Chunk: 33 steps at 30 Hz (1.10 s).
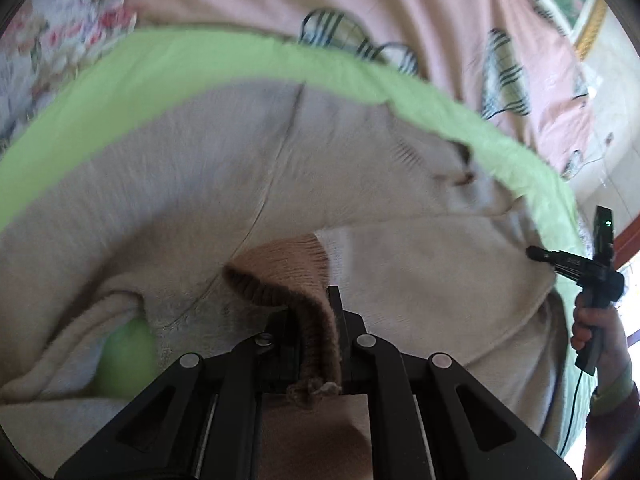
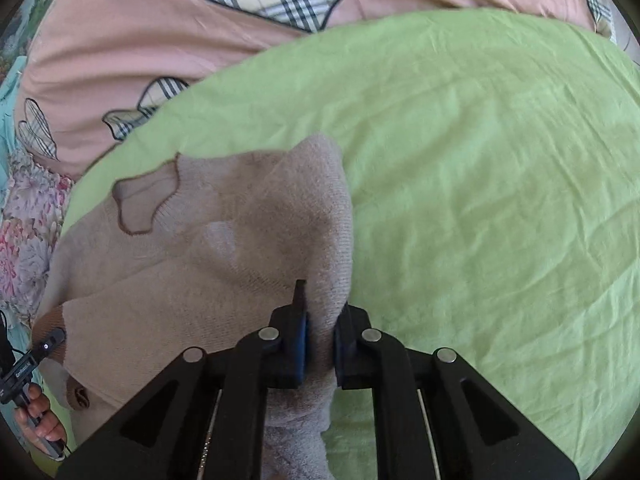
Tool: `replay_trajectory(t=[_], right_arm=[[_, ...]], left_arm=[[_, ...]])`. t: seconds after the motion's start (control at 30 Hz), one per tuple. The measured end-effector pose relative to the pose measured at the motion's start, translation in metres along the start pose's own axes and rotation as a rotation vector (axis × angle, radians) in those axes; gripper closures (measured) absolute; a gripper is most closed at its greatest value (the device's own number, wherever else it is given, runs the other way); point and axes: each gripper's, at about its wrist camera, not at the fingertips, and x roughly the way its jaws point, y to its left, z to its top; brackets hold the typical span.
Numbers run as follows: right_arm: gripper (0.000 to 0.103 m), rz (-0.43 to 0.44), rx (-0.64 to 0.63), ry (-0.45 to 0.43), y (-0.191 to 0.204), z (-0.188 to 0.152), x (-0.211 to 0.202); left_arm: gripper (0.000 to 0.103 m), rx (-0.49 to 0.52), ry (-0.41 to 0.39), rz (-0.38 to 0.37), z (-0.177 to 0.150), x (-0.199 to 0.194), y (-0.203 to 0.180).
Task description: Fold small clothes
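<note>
A small beige knit sweater (image 1: 200, 184) with brown trim lies on a green sheet (image 1: 168, 64). My left gripper (image 1: 316, 312) is shut on the sweater's brown ribbed cuff (image 1: 288, 276), with the sleeve laid across the body. My right gripper (image 2: 320, 320) is shut on a bunched fold of the sweater (image 2: 240, 240) at its right side, near the shoulder. The brown-edged neckline (image 2: 144, 204) shows to the upper left in the right wrist view. The right gripper also shows at the right edge of the left wrist view (image 1: 536, 254).
The green sheet (image 2: 480, 160) spreads wide to the right of the sweater. A pink blanket (image 2: 140, 40) with plaid patches lies behind it. A floral cloth (image 2: 28, 224) lies at the left. The bed's edge and floor show at far right (image 1: 608, 80).
</note>
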Motion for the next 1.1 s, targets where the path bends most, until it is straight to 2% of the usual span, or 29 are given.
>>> replay_trajectory(t=[0.1,0.17,0.27,0.33,0.4,0.47,0.6,0.7,0.77,0.87,0.97,1.1], right_arm=[[0.089,0.020,0.036,0.006,-0.003,-0.005,0.002],[0.084,0.022,0.039,-0.017,-0.001,-0.012,-0.016],[0.064,0.019,-0.057,-0.070,0.012,-0.035,-0.049],[0.047,-0.034,-0.163,-0.089,0.025,-0.051,-0.063],[0.042,-0.137,-0.300,-0.102,0.038,-0.071,-0.069],[0.041,-0.224,-0.412,-0.090,0.050,-0.085,-0.059],[0.041,-0.291,-0.488,-0.099,0.062,-0.085,-0.031],[0.043,-0.366,-0.382,-0.154,0.048,-0.068,-0.022],[0.043,-0.300,-0.210,-0.165,0.017,-0.054,-0.039],[0.041,-0.265,-0.092,-0.208,-0.021,-0.057,-0.069],[0.040,-0.251,-0.055,-0.154,-0.041,-0.065,-0.065],[0.040,-0.211,-0.066,-0.168,-0.038,-0.073,-0.080]], left_arm=[[0.094,-0.017,0.009,-0.020,-0.004,0.001,0.009],[0.093,-0.005,-0.007,-0.022,-0.006,-0.005,0.008],[0.093,0.004,-0.009,-0.012,-0.005,-0.004,0.005],[0.093,-0.001,-0.006,-0.015,-0.004,-0.004,0.005],[0.093,0.001,-0.007,-0.016,-0.003,-0.004,0.003],[0.093,0.003,-0.007,-0.010,-0.004,-0.005,0.002],[0.093,-0.020,-0.006,-0.007,-0.004,-0.005,0.002],[0.094,-0.030,-0.013,0.007,-0.003,-0.006,0.001],[0.094,-0.009,-0.021,0.006,-0.004,-0.006,-0.006],[0.094,0.024,0.004,-0.031,-0.007,0.004,-0.020],[0.094,0.064,0.026,0.027,-0.011,0.018,-0.032],[0.094,0.041,0.027,0.003,-0.014,0.009,-0.021]])
